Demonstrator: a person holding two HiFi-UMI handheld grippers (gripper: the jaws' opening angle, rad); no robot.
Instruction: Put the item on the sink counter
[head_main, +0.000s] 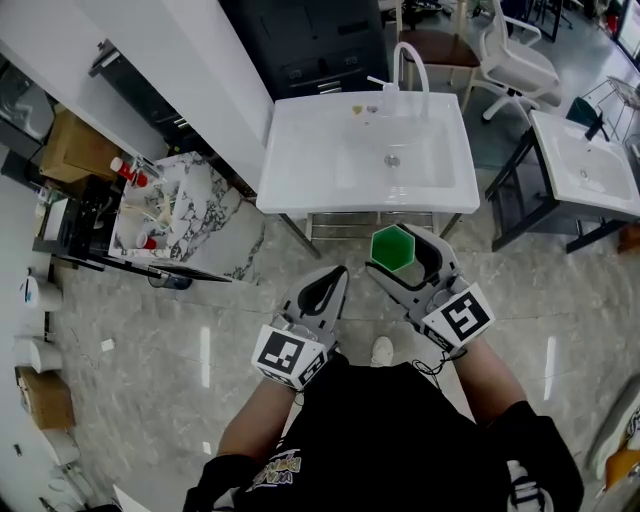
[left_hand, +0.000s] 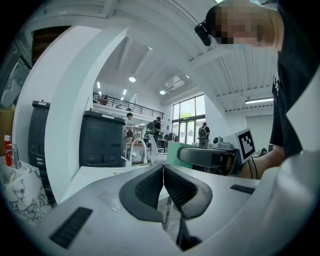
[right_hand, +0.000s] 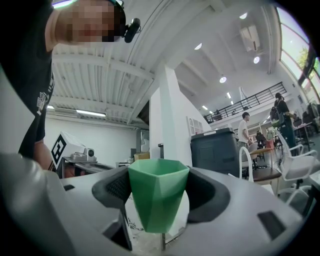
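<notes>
Cup (head_main: 392, 250) between right tool (head_main: 397, 252) jaws, before sink counter (head_main: 300, 170); left tool (head_main: 335, 276) alongside, leftward.

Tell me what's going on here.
A person stands in front of a white sink with a claw in each hand. The right claw is shut on an upright green cup, held just short of the sink's counter. The left claw is shut and empty beside it. The cup is not yet on the counter.

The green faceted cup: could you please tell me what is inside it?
From above, the green faceted plastic cup appears empty; its bottom is too small to check.
</notes>
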